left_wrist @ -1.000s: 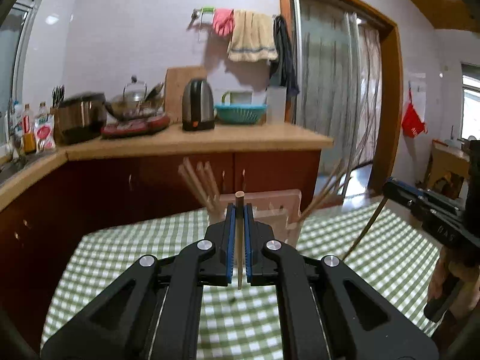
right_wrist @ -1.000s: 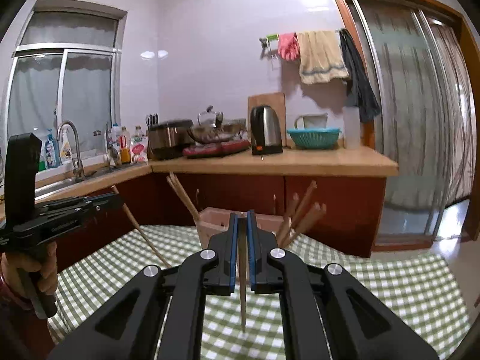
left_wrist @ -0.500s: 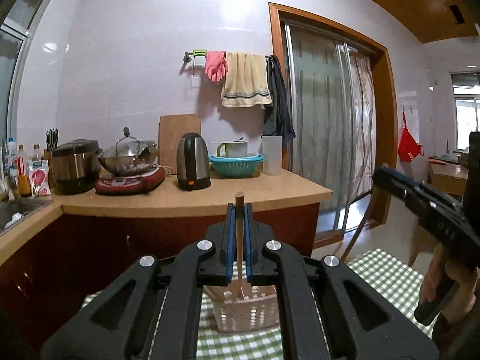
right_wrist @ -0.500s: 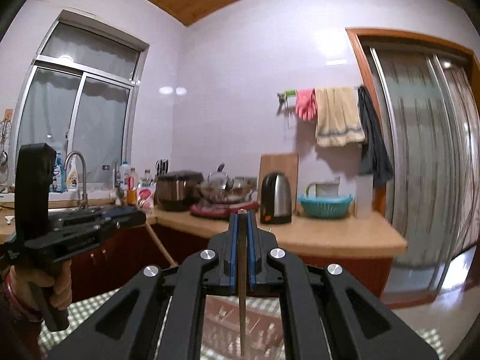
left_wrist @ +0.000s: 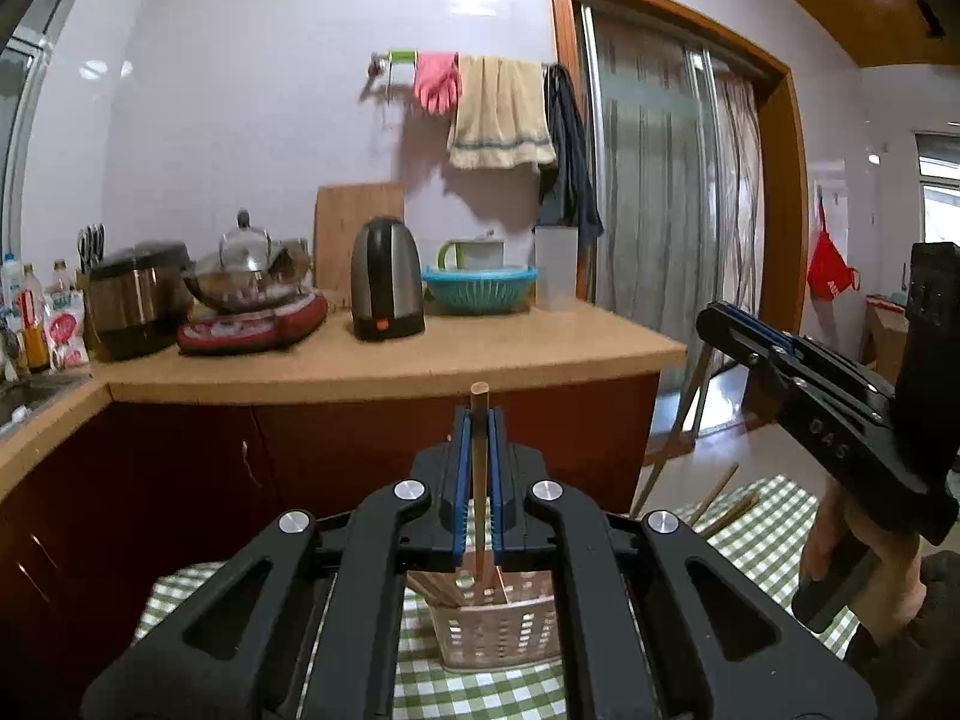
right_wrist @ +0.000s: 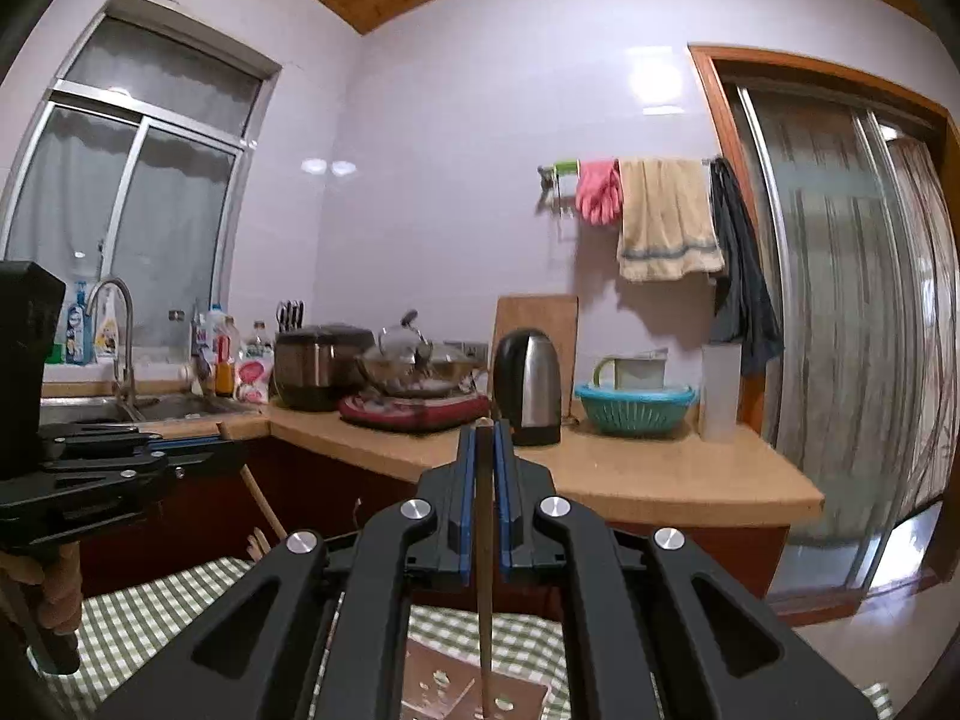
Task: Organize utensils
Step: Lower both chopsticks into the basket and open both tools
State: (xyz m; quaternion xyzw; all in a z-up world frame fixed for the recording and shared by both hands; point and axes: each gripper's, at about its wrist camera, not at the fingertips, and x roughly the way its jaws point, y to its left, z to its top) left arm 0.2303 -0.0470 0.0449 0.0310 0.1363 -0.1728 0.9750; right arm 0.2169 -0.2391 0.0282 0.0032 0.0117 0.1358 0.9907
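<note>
My left gripper [left_wrist: 479,420] is shut on an upright wooden chopstick [left_wrist: 479,480], its lower end above a pale perforated utensil basket [left_wrist: 498,630]. Several chopsticks [left_wrist: 444,591] stand in that basket, and a few lean out to the right [left_wrist: 720,492]. My right gripper [right_wrist: 485,438] is shut on a second chopstick [right_wrist: 483,540], which hangs down over the basket [right_wrist: 444,684]. Each gripper shows in the other's view. The right gripper [left_wrist: 714,315] hovers at the right with its stick [left_wrist: 690,393] slanting down. The left gripper [right_wrist: 234,453] is at the left with its stick [right_wrist: 261,498].
The basket stands on a table with a green checked cloth [left_wrist: 774,534]. Behind it runs a wooden counter [left_wrist: 384,360] with a kettle [left_wrist: 387,279], a rice cooker [left_wrist: 141,300], a wok and a teal bowl [left_wrist: 480,288]. A sink [right_wrist: 120,408] lies at the left and a sliding door [right_wrist: 840,330] at the right.
Both grippers have risen, each still shut on its chopstick. The basket and table have slid down towards the bottom of both views, and the counter and wall now fill them.
</note>
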